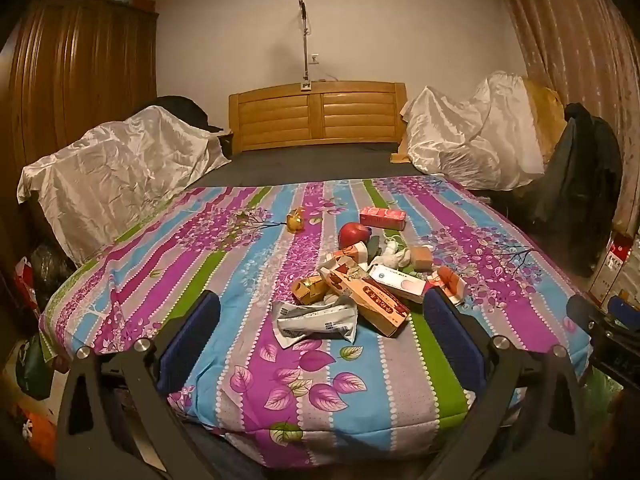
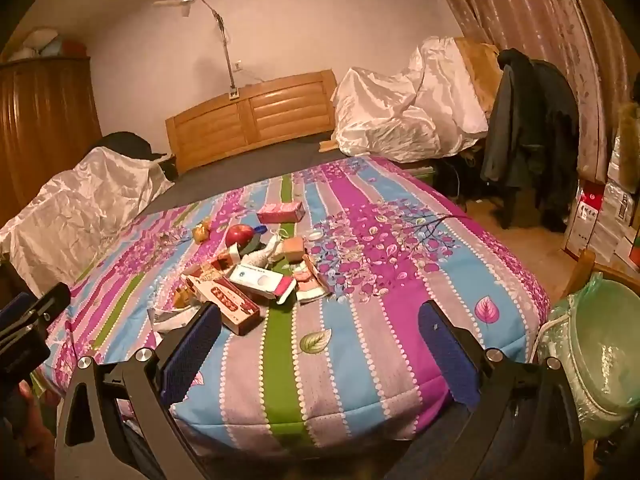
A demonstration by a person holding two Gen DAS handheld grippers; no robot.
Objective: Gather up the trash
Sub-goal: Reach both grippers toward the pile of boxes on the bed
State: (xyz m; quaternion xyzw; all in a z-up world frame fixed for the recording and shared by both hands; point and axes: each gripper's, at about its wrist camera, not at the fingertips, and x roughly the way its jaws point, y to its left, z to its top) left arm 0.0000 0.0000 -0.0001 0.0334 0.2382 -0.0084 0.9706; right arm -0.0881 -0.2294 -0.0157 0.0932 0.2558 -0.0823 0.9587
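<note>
Left claw (image 1: pixel 320 320) is spread wide and holds nothing; it hangs over the near end of the bed (image 1: pixel 224 240), apart from everything on it. Right claw (image 2: pixel 318 328) is likewise spread wide and holds nothing, over the bed's near right corner.

The trash sits in one heap mid-bed on the striped floral cover. Nearest the left claw lies a crumpled white wrapper (image 1: pixel 316 320), with small blue print too fine to read. Touching it behind is a long red-and-tan carton (image 1: pixel 368 300); its red panel bears characters I cannot read. A white box (image 1: pixel 396 282) with a round logo leans across that carton. A small gold-brown box (image 1: pixel 310 288) lies at the heap's left edge. A red apple (image 1: pixel 354 234) rests at the far side of the heap, and a pink box (image 1: pixel 382 217) lies just beyond it, apart. A small yellow item (image 1: pixel 295 222) lies alone, left of the apple.

Nothing stands between either claw and the heap.

Surroundings: wooden headboard (image 1: pixel 318 114), white sheets (image 1: pixel 120 160) draped over bulky shapes on both sides, a brown wardrobe (image 1: pixel 80 80), a dark coat (image 2: pixel 528 128) hung on a chair, and a green-lined bin (image 2: pixel 600 344) just right of the right claw.
</note>
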